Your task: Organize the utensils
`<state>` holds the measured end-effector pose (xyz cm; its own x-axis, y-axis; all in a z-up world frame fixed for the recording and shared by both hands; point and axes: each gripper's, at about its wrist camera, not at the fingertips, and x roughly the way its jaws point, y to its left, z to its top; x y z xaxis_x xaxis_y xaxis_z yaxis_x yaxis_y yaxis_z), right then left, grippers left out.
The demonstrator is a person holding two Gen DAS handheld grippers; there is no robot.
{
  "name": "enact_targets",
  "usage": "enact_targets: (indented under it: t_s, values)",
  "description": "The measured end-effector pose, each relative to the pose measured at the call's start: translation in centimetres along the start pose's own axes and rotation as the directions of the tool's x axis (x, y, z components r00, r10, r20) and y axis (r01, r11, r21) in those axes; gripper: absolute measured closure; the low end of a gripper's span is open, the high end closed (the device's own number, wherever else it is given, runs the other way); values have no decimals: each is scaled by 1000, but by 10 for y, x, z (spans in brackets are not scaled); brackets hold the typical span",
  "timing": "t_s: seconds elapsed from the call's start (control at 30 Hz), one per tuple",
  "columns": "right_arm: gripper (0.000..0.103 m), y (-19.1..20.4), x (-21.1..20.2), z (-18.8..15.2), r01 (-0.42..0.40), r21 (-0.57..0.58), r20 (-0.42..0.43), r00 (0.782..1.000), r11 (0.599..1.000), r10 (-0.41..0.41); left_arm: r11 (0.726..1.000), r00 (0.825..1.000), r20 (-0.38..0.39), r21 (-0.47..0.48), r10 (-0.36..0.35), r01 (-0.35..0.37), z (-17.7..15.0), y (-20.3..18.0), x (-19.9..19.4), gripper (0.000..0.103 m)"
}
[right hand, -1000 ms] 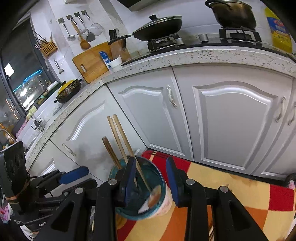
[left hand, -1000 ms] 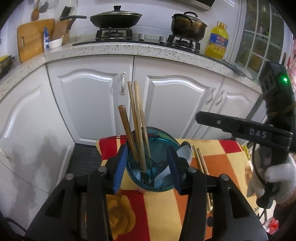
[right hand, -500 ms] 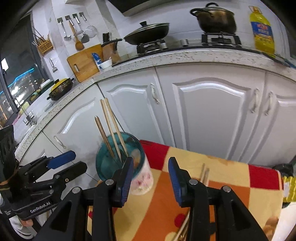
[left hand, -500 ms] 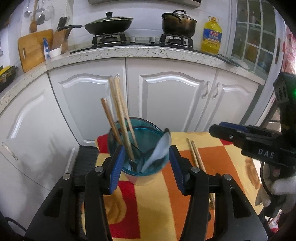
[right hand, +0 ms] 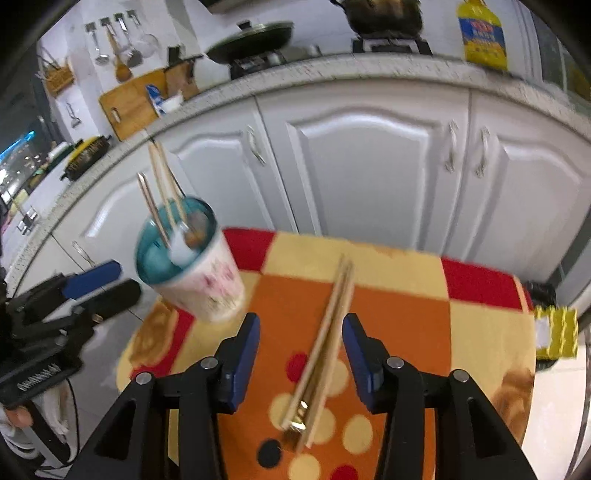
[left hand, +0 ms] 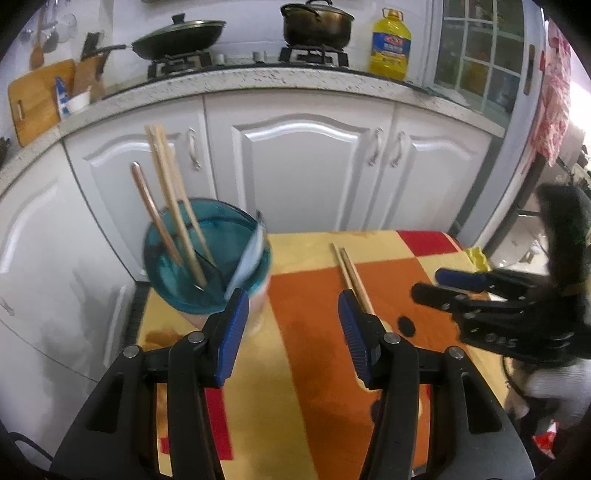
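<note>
A white cup point(left hand: 258, 299) with a teal inside stands at the far left of the checked cloth point(left hand: 314, 387). In it lean two chopsticks point(left hand: 173, 206), a brown handle and a white spoon point(left hand: 247, 258). A loose pair of chopsticks point(right hand: 328, 332) lies on the orange patch. My left gripper point(left hand: 291, 314) hangs to the right of the cup, its jaws opening with only cloth between them. My right gripper point(right hand: 301, 328) hovers over the loose pair, its jaws opening. The pair lies in line between the fingers, and the pads do not touch it.
White cabinet doors point(left hand: 303, 166) stand close behind the table. Above them is a stone counter with a wok point(left hand: 181, 33), a pot, an oil bottle point(left hand: 389, 44) and a cutting board. A yellow object point(right hand: 554, 332) sits off the cloth's right edge. A gloved hand point(left hand: 554, 384) holds the right gripper.
Both grippers have swung right, away from the cup, which now sits to their left. Both pairs of jaws stand wider. The loose chopsticks have come between the right fingers.
</note>
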<state>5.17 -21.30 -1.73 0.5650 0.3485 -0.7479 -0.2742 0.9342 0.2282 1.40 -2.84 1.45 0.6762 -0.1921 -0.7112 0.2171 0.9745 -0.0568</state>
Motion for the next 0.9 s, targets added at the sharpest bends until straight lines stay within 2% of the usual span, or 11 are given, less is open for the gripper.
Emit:
enact_targets:
  t_s: [0.1, 0.17, 0.27, 0.4, 0.47, 0.53, 0.6, 0.63, 0.73, 0.83, 0.9]
  values:
    - [60, -13, 21, -14, 19, 16, -66, 998, 1000, -18, 1000, 1000, -16, -16, -20, 20, -11, 0, 7, 53]
    - [71, -21, 40, -23, 29, 32, -116, 993, 999, -26, 999, 999, -45, -28, -24, 23, -20, 2, 15, 53]
    - [77, -32, 69, -33, 4, 84, -177, 984, 996, 11, 999, 994, -104, -30, -35, 32, -34, 2, 30, 53]
    - [82, -39, 97, -33, 4, 105, -214, 977, 994, 19, 999, 988, -145, -15, -43, 41, -47, -1, 42, 53]
    - [88, -42, 109, -33, 19, 107, -232, 973, 994, 6, 999, 986, -159, -16, -51, 49, -49, -3, 47, 53]
    - [89, -48, 109, -31, 39, 109, -209, 978, 993, -16, 998, 984, -166, -18, -56, 53, -50, -4, 51, 53]
    - [101, -56, 110, -30, 102, 105, -224, 972, 989, -77, 998, 982, -174, -17, -66, 64, -50, -4, 55, 53]
    - [101, -61, 109, -30, 107, 106, -221, 972, 989, -82, 998, 981, -180, -15, -70, 68, -50, -5, 58, 53]
    - [101, -69, 102, -28, 20, 179, -198, 980, 984, 16, 997, 976, -201, -14, -80, 79, -50, -11, 69, 53]
    - [101, -60, 101, -22, -21, 153, -180, 983, 988, 48, 996, 971, -220, -19, -94, 92, -51, -16, 77, 53]
    - [101, -51, 108, -19, -3, 111, -201, 979, 994, 26, 995, 969, -230, -13, -96, 96, -53, -19, 80, 53]
